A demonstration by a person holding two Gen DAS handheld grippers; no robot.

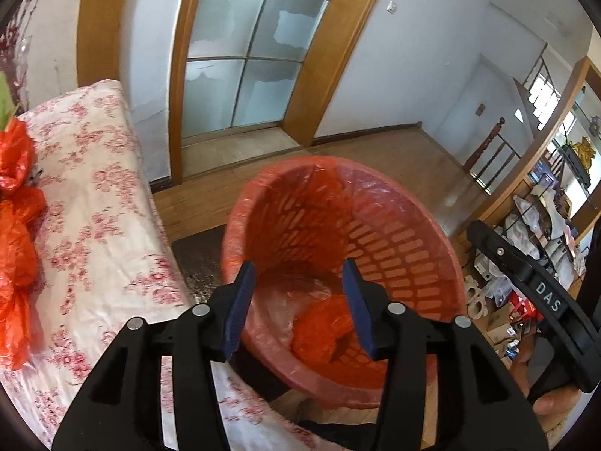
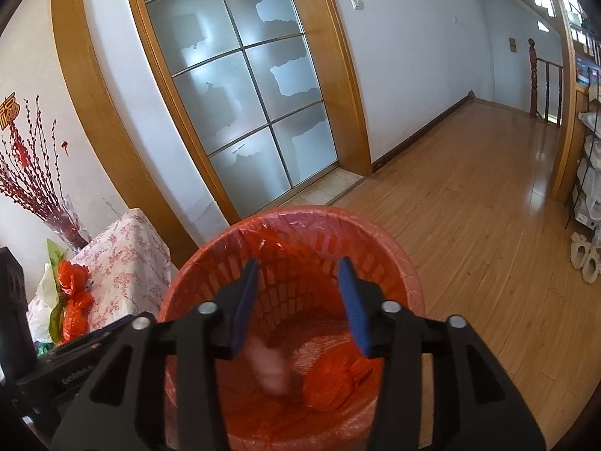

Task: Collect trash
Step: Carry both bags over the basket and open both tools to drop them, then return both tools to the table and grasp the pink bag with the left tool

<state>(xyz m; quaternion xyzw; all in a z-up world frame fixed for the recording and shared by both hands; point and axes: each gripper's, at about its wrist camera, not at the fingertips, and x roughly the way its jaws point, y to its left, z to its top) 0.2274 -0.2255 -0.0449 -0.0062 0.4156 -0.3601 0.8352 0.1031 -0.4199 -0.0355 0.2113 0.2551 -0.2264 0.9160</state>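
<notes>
A red slatted trash basket (image 1: 398,240) lined with a thin red bag stands on the floor beside the table; it also shows in the right wrist view (image 2: 210,259). A crumpled red plastic bag (image 1: 323,327) lies at its bottom, also in the right wrist view (image 2: 330,379). A blurred pale pink piece (image 2: 272,372) is in the air inside the basket, below my right gripper. My left gripper (image 1: 298,308) is open and empty over the basket's near rim. My right gripper (image 2: 298,300) is open above the basket. More crumpled red bags (image 1: 15,225) lie on the table.
The table has a floral cloth (image 1: 101,203). A vase of red branches (image 2: 33,173) stands at its far end. A frosted glass door (image 1: 248,49) is behind. Wooden floor (image 2: 469,225) stretches right, to a cluttered shelf (image 1: 533,233). The other gripper's body (image 1: 541,300) shows at right.
</notes>
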